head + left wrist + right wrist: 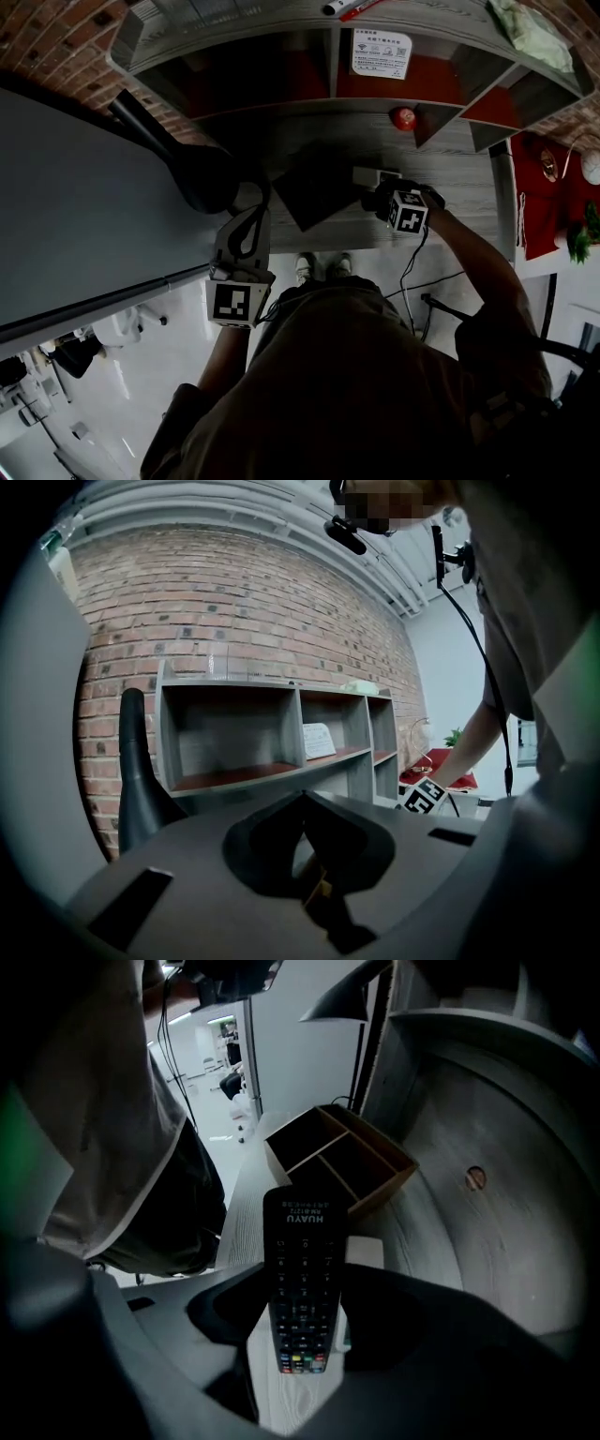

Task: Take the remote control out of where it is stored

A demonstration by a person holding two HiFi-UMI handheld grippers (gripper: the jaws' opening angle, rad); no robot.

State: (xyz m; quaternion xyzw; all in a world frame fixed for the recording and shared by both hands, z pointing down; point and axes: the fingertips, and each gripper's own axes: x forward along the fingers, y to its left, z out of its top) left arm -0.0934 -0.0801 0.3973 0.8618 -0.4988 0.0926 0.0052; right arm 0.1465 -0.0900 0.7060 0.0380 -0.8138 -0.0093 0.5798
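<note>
Head view looks down past the person's shoulders onto a grey tabletop (469, 187) with a shelf unit (234, 42) along its back. The right gripper (382, 199) points down at the tabletop, just beside a dark compartment box (314, 187). The left gripper (248, 220) hangs near the front edge, close to a black monitor stand (202, 173).

Left gripper view shows its fingers (262, 846) clenched tip to tip with nothing between them, facing the shelf unit and a brick wall (234, 602).

Right gripper view has its fingers (394, 1316) grasping a black remote control (302, 1241) by its long sides, buttons toward the camera. The remote control is out of the box and held above the tabletop. A small white block (367, 1251) lies behind it, and the box stands just past its far end.
</note>
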